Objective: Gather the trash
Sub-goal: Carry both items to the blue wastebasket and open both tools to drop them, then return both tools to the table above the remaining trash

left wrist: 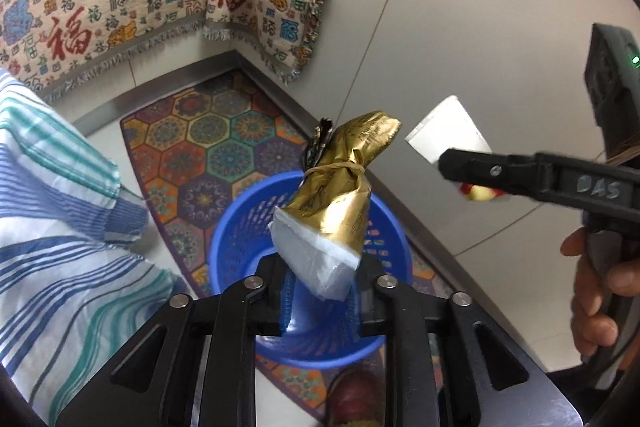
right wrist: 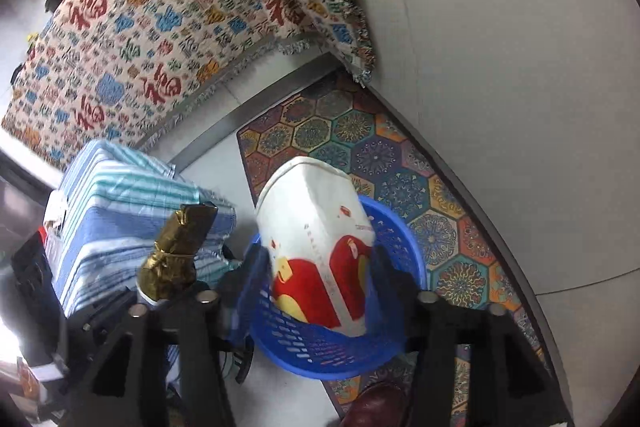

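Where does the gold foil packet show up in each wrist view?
Left wrist: gold foil packet at centre, between the left gripper jaws, above the blue basket.
Right wrist: lower left, in front of the striped cloth.
Shared landmark: the blue basket on the patterned mat.
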A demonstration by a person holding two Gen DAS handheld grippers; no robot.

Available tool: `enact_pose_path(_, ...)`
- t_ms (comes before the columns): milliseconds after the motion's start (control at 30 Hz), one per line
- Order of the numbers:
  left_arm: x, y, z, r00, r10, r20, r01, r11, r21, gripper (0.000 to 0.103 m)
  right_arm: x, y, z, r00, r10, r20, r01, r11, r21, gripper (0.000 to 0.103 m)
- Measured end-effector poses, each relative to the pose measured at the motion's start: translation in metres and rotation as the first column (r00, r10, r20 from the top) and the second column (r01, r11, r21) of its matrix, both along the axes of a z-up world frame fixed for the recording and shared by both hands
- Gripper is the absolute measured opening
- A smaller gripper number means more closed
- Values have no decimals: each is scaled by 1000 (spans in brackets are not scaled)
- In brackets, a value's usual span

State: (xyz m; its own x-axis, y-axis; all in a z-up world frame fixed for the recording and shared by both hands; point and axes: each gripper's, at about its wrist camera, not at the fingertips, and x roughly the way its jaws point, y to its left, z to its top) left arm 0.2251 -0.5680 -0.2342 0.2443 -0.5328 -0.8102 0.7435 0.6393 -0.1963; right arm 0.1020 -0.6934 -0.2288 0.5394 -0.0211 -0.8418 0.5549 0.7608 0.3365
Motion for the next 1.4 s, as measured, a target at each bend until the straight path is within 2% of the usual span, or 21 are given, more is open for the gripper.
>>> enact_pose_path(33, 1, -3, -3, 1000, 1, 4, -1, 1000, 1, 57, 1, -1, 0, 1000, -3, 5, 3, 1000, 5, 60)
enact_pose_path(100, 2, -6, -8, 1000, 7, 18, -7, 1000, -17, 70, 1, -3, -1, 1000, -8, 8, 8, 1000, 6, 60)
enact_pose_path(233, 7, -8, -12, 1000, 20, -2, -20, 1000, -24, 70, 1, -4, 4, 1000, -13, 22, 13, 1000, 2, 60)
enact_pose_path(367, 6, 10, 7, 999, 48, 5, -47, 996, -72, 70, 1, 2, 20, 999, -11, 52, 15, 998, -68, 60)
enact_pose_path(567, -12, 75, 66, 996, 85, 40, -77, 984, -164, 79, 12, 41, 61, 990, 68, 124, -36, 969, -243, 60)
enact_pose_path(700, -30, 140, 101, 988, 114, 102, -96, 982, -164, 85, 23, 89, 93, 969, 170, 179, -101, 935, -341, 61)
enact_pose_path(833, -37, 207, 112, 974, 174, 146, -158, 981, -111, 87, 35, 150, 114, 928, 299, 223, -185, 888, -421, 64)
enact_pose_path(933, -38, 265, 110, 953, 255, 162, -248, 967, -62, 87, 48, 199, 119, 893, 383, 236, -261, 869, -420, 64)
enact_pose_path(1033, -35, 323, 102, 922, 351, 162, -352, 936, -21, 87, 62, 251, 114, 849, 474, 234, -368, 847, -384, 64)
enact_pose_path(1200, -22, 394, 88, 860, 465, 208, -484, 874, 47, 87, 77, 342, 85, 748, 652, 127, -571, 729, -377, 64)
enact_pose_path(1300, -11, 435, 78, 820, 533, 210, -556, 828, 69, 87, 87, 383, 68, 695, 716, 65, -647, 662, -377, 64)
enact_pose_path(1400, -2, 460, 69, 788, 584, 197, -606, 792, 76, 87, 96, 410, 52, 656, 755, 5, -702, 613, -362, 64)
